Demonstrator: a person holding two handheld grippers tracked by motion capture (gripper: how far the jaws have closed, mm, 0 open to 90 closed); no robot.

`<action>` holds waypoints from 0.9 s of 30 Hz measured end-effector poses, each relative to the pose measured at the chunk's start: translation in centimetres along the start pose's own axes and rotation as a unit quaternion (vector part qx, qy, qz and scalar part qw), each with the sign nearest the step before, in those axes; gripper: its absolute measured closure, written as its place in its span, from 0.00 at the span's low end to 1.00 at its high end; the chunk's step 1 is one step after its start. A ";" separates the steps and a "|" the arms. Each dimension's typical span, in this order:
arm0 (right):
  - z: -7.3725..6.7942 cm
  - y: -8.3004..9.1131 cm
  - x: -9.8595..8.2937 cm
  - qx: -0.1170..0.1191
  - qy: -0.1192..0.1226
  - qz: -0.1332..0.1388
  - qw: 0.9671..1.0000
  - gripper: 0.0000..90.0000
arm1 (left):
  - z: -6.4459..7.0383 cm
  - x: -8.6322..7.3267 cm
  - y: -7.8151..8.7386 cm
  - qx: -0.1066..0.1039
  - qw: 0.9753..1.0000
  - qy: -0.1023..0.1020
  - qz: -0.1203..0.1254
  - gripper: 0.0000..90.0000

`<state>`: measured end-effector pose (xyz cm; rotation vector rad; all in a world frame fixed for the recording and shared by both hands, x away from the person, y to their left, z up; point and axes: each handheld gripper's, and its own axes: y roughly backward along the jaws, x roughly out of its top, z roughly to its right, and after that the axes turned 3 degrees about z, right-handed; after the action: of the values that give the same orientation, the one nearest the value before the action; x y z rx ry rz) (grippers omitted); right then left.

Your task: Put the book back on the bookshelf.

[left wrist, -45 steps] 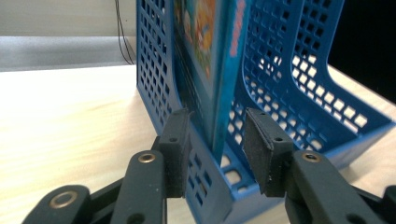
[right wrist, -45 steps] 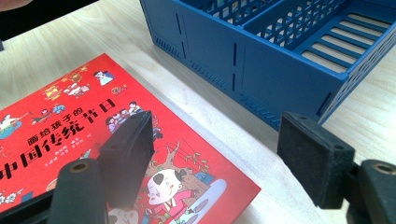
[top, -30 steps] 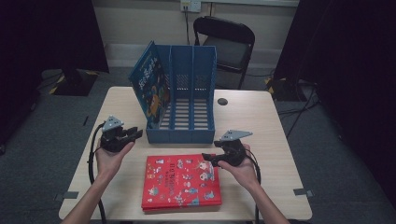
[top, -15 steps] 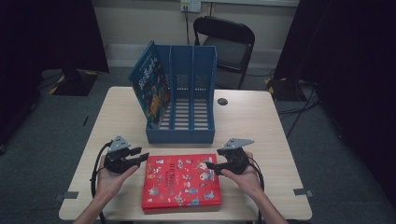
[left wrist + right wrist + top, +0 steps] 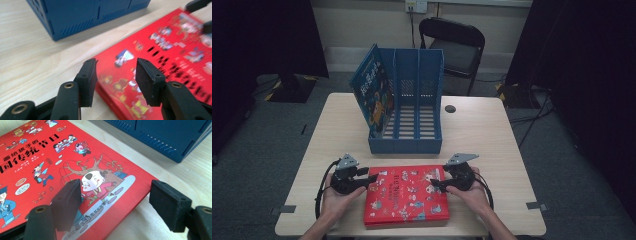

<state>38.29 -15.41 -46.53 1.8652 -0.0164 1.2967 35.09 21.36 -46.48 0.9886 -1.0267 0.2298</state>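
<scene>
A red picture book (image 5: 406, 196) is lying flat at lower centre of the high view, just below a blue file rack (image 5: 407, 100). The left gripper (image 5: 371, 178) and right gripper (image 5: 435, 183) are flanking its top corners, jaws parted, gripping nothing.

A pale wooden table (image 5: 492, 135) is set on grey carpet (image 5: 272, 130), with tape marks stuck to the floor near its front corners. A black folding chair (image 5: 454, 47) is placed behind it against a cream wall (image 5: 362, 22), where a socket (image 5: 416, 6) is mounted. Dark curtains (image 5: 582, 75) are hung at both sides.
</scene>
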 end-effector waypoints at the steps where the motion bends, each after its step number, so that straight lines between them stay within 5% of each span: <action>1: 0.0 0.0 -0.1 0.000 -0.002 0.001 1.000 0.28 | 0.1 -0.1 -0.2 -0.006 1.000 0.006 -0.005 0.57; 4: 0.1 -0.1 -0.2 0.001 -0.005 0.005 1.000 0.27 | 0.3 -0.2 -0.4 0.006 1.000 -0.012 -0.012 0.54; 8: 0.2 -0.2 -0.2 0.002 -0.005 0.006 1.000 0.25 | 0.1 -0.4 -0.5 0.000 1.000 0.001 -0.009 0.54; 24: -0.1 -0.4 0.4 -0.011 0.003 -0.008 1.000 0.23 | 0.6 0.2 -0.7 0.017 0.999 -0.041 -0.012 0.58; 26: -0.1 -0.3 0.5 -0.012 0.006 -0.013 1.000 0.23 | 0.7 0.4 -1.4 -0.064 0.998 -0.017 -0.001 0.70; 27: -0.1 -0.4 0.5 -0.011 0.005 -0.014 1.000 0.23 | 1.2 0.5 -1.6 -0.058 0.998 -0.030 -0.001 0.68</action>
<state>38.61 -14.89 -46.33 1.8332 0.0001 1.2818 35.55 19.41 -46.82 0.8957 -1.0813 0.1384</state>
